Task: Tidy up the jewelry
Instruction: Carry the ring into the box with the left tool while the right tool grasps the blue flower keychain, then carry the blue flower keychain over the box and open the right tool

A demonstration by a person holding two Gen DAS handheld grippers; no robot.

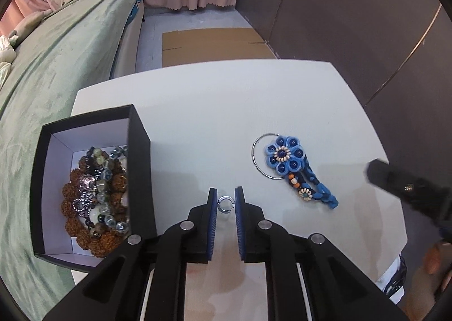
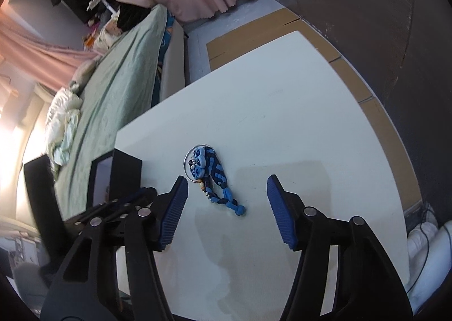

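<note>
A small silver ring (image 1: 225, 204) stands between the blue pads of my left gripper (image 1: 226, 194), which is closed on it just above the white table (image 1: 197, 123). A black box (image 1: 90, 179) with a white inside sits at the table's left and holds several bead bracelets (image 1: 96, 194). A blue flower ornament with a metal hoop (image 1: 291, 163) lies on the table to the right; it also shows in the right wrist view (image 2: 210, 177). My right gripper (image 2: 227, 184) is open and empty, hovering just short of the ornament. The box shows at its left (image 2: 113, 177).
A bed with a green cover (image 1: 56, 72) runs along the table's left side. Flat cardboard (image 1: 214, 44) lies on the floor beyond the table. A dark wall (image 1: 353, 24) stands to the right. White cables (image 2: 426, 233) lie at the table's right edge.
</note>
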